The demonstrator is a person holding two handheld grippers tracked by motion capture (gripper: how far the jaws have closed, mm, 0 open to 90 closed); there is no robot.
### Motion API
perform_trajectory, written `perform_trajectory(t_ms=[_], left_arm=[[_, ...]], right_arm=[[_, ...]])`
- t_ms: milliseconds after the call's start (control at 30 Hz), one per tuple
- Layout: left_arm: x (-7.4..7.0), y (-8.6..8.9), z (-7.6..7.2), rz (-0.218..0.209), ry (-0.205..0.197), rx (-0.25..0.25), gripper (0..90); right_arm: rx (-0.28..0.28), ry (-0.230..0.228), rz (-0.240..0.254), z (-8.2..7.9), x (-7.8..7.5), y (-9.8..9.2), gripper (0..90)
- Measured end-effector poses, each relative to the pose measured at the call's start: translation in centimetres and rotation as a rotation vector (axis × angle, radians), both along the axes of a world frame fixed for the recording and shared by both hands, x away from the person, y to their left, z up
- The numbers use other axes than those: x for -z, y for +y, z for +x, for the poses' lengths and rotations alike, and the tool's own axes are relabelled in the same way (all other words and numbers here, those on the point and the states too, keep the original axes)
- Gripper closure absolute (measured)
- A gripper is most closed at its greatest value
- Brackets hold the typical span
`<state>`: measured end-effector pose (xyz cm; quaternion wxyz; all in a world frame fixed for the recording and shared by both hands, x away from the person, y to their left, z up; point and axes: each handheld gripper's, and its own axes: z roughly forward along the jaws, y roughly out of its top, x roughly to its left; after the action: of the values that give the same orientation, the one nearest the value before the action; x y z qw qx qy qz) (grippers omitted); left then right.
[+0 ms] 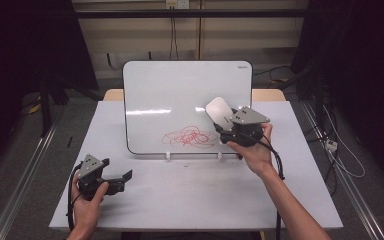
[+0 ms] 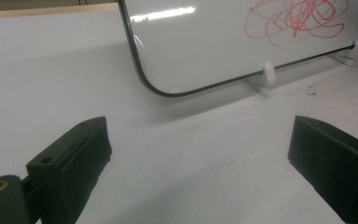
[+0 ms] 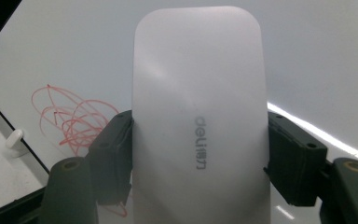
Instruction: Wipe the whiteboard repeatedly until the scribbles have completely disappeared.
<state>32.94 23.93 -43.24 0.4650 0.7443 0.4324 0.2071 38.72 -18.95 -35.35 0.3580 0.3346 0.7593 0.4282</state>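
From the high view, a white rounded-corner whiteboard (image 1: 180,100) stands propped on small white clip feet at the far side of the pale grey table (image 1: 195,195). A red scribble (image 1: 191,136) sits low on the whiteboard, right of its middle. The right gripper (image 1: 219,119) is held up against the whiteboard's right part, just above and right of the scribble, jaws clamped on a flat white rounded plastic eraser (image 1: 218,111). The left gripper (image 1: 126,177) rests on the table in front of the whiteboard's lower left corner, well apart from it, jaws spread with nothing between them.

In the left gripper view, the two black jaws stand wide over bare table, the whiteboard's curved corner beyond them.

In the right gripper view, both jaws press the eraser's sides; the scribble lies to its left on the whiteboard.
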Motion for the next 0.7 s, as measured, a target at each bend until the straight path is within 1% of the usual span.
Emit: perform_trajectory(t_ms=[133, 233, 400, 533, 700], left_arm=[[0.0, 0.1, 0.0, -0.001, -0.003, 0.002, 5.5], [0.0, 0.1, 0.0, 0.000, -0.002, 0.003, 5.5], [-0.1, 0.1, 0.0, 0.005, -0.005, 0.003, 5.5], [-0.1, 0.1, 0.1, 0.004, -0.005, -0.004, 5.3], [0.0, -0.1, 0.0, 0.005, -0.004, 0.006, 5.3]], right_arm=[[-0.008, 0.003, -0.016, -0.5, 0.5, 0.3, 31.6], [-0.010, -0.003, -0.044, -0.6, 1.0, 0.6, 31.6], [0.004, 0.005, -0.055, -0.2, 1.6, 0.8, 31.6], [0.008, 0.002, -0.079, 0.1, 1.9, 1.2, 31.6], [0.018, 0.008, -0.086, 0.4, 2.4, 1.6, 31.6]])
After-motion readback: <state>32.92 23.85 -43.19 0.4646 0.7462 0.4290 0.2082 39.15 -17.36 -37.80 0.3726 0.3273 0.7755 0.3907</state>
